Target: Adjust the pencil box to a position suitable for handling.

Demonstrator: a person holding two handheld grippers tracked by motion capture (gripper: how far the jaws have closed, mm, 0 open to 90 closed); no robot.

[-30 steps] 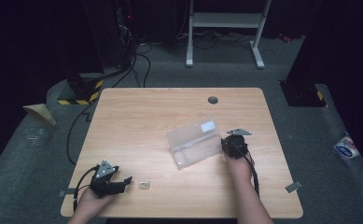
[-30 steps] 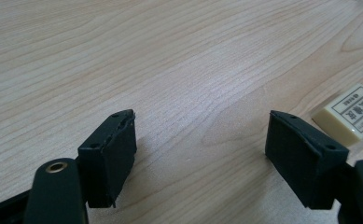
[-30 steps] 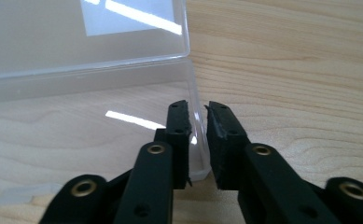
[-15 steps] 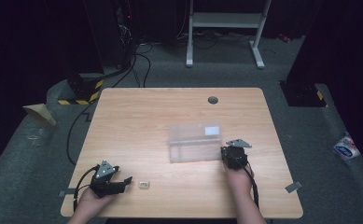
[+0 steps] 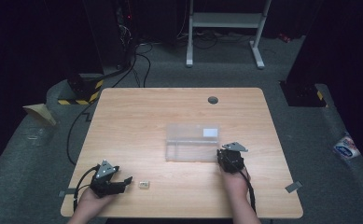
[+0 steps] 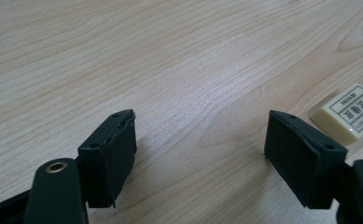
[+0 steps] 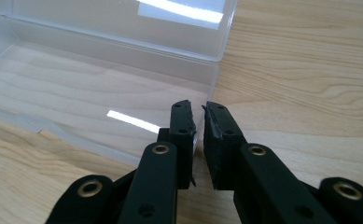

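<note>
Clear box (image 5: pixel 191 142) lies open on the table (image 5: pixel 137 121), right of centre, lid raised toward the far edge, white label on the lid's right part. All places below are given from the box.

Right gripper (image 5: pixel 226 157) sits at the box's near right corner. Right gripper view: its jaws (image 7: pixel 198 140) are clenched on the thin right end wall of the box (image 7: pixel 100 98), one jaw inside, one outside, with the wall in the narrow slit between the pads. Box floor looks bare; wood grain shows through it.

Left gripper (image 5: pixel 123 181) rests on the table well to the near left of the box, jaws pointing toward the box side. Left gripper view: jaws (image 6: pixel 200 149) released, standing wide apart, bare table between them.

Eraser (image 5: pixel 144 185), small, cream, with printed characters, lies flat on the table near-left of the box, just beyond the left gripper's tips, not touching either jaw; in the left gripper view it (image 6: pixel 349 112) sits just past the right-hand jaw
</note>
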